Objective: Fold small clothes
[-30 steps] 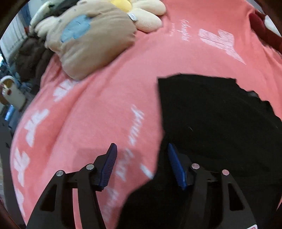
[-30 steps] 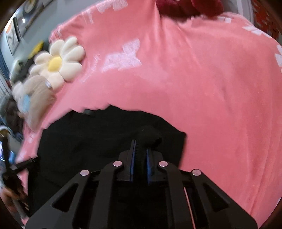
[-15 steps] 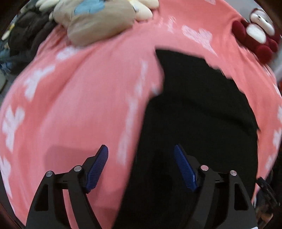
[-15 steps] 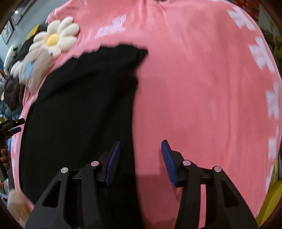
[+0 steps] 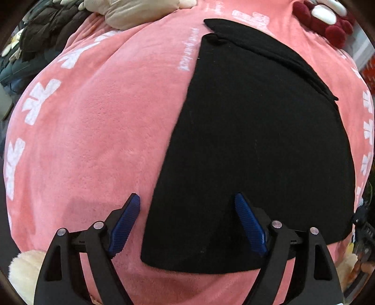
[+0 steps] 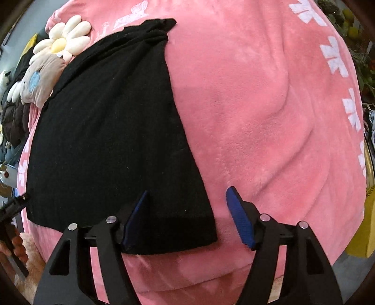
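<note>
Here, soft pink blanket (image 5: pixel 93 131) with white marks, black cloth (image 5: pixel 257 140) lying flat, flower pillow (image 6: pixel 63 42) behind, left claw (image 5: pixel 187 223) and right claw (image 6: pixel 187 215) opening, holding nothing

Both wrist views look steeply down, sharing the black garment (image 5: pixel 257 140)

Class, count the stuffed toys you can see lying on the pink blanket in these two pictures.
3: a daisy cushion and a beige bear beside it at the blanket's far left edge, and a red-and-white toy at the far right. Others may lie outside the frame.
</note>
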The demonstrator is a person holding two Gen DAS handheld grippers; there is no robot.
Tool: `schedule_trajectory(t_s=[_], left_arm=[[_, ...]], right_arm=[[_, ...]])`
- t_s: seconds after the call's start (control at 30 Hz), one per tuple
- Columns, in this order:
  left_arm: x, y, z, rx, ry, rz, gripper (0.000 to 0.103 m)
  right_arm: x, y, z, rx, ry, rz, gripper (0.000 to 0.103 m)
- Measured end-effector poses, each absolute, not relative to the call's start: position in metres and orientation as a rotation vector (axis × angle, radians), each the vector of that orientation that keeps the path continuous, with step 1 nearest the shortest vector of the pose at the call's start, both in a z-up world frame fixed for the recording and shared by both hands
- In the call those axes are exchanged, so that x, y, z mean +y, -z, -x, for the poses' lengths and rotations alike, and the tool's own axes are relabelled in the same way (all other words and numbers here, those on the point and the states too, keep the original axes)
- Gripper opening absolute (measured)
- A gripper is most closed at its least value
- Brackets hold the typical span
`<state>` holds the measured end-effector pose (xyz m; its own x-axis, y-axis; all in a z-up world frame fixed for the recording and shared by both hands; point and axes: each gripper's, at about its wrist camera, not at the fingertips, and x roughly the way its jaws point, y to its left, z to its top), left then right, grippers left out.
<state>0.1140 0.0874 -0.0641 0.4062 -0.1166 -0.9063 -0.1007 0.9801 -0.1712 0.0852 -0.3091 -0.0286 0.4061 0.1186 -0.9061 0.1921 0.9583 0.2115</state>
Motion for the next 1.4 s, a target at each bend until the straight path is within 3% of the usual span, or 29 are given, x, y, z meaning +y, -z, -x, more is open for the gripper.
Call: schedule_trajectory(t_s=[0.07,0.13,0.2,0.27,0.43,0.5,0.53,0.6,0.7,0.77,0.8,0.83,0.87,0.9,1.4], left_arm=[[0.089,0.065,-0.111,1.142,0.020,0.230,0.077],[0.094,0.062,-0.110,1.152,0.043,0.258,0.068],[0.097,0.057,-0.111,1.161,0.070,0.266,0.028],[0.102,0.055,-0.111,1.183,0.087,0.277,0.004],[0.117,0.053,-0.101,1.200,0.100,0.362,0.011],[0.126,0.060,-0.098,1.217,0.089,0.447,0.041],[0.133,0.063,-0.096,1.208,0.092,0.507,0.047],[0.133,0.061,-0.088,1.180,0.092,0.546,0.061],[0.124,0.063,-0.091,1.179,0.069,0.480,0.073],[0.115,0.062,-0.096,1.169,0.053,0.427,0.074],[0.111,0.062,-0.098,1.165,0.055,0.401,0.071],[0.107,0.061,-0.100,1.162,0.057,0.370,0.064],[0.103,0.058,-0.102,1.162,0.057,0.330,0.038],[0.101,0.056,-0.104,1.176,0.076,0.323,0.002],[0.117,-0.020,-0.062,1.142,0.190,0.414,0.003]], right_arm=[[-0.311,0.025,-0.084,1.151,0.027,-0.326,0.048],[-0.314,0.024,-0.083,1.147,0.009,-0.351,0.018],[-0.314,0.023,-0.081,1.144,-0.004,-0.374,0.006],[-0.309,0.018,-0.081,1.136,-0.010,-0.368,0.005],[-0.306,0.013,-0.074,1.128,-0.004,-0.337,0.012],[-0.310,0.019,-0.071,1.146,0.011,-0.354,0.018],[-0.314,0.021,-0.069,1.152,0.013,-0.366,0.029],[-0.316,0.024,-0.068,1.154,0.010,-0.398,0.040],[-0.311,0.027,-0.070,1.149,0.003,-0.417,0.045],[-0.306,0.028,-0.073,1.142,0.006,-0.402,0.042],[-0.304,0.028,-0.075,1.137,0.005,-0.388,0.027],[-0.302,0.026,-0.077,1.136,-0.008,-0.395,0.004],[-0.303,0.023,-0.078,1.138,-0.017,-0.418,0.005],[-0.301,0.015,-0.078,1.125,-0.018,-0.416,0.005],[-0.313,-0.059,-0.019,1.067,-0.069,-0.348,0.004]])
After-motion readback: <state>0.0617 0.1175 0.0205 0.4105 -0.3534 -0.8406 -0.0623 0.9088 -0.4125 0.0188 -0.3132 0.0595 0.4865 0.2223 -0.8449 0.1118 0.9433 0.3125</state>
